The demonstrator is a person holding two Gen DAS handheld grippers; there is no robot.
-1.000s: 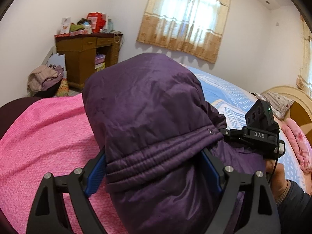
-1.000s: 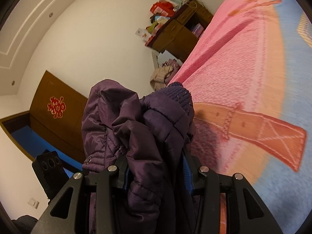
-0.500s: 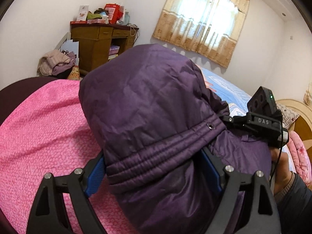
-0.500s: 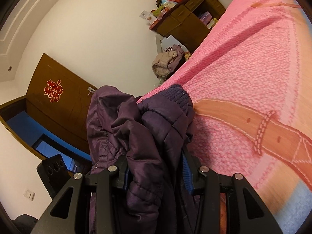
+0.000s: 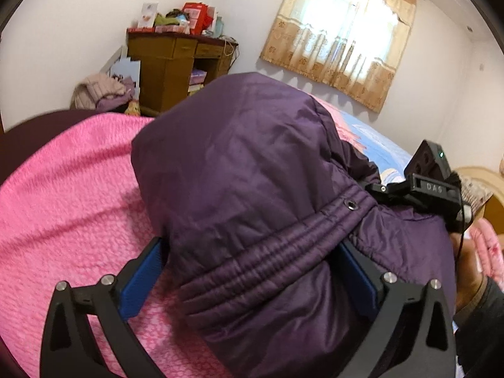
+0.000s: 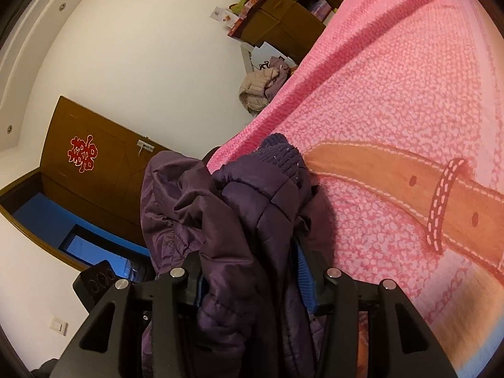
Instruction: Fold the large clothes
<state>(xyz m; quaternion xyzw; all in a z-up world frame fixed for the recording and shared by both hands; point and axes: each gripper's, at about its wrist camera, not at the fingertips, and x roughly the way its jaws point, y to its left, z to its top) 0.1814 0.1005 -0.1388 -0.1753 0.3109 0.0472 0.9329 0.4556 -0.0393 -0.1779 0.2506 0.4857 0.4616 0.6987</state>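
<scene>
A dark purple padded jacket is held up over the pink bedspread. My left gripper is shut on its bunched hood and ribbed seam, the blue pads pressed into the fabric on both sides. My right gripper is shut on a thick bundle of the same jacket, with a knitted cuff sticking out past the fingers. The right gripper's body also shows in the left wrist view, at the jacket's right side. The fingertips of both grippers are hidden by fabric.
The bed carries a pink cover with an orange belt print and a blue part. A wooden desk with boxes stands by the wall, a pile of clothes beside it. A curtained window and a brown door are behind.
Both grippers have swung over the bed with the jacket still held; the views have shifted so the desk and window sit further right and the bedspread looks closer. Grips are unchanged.
</scene>
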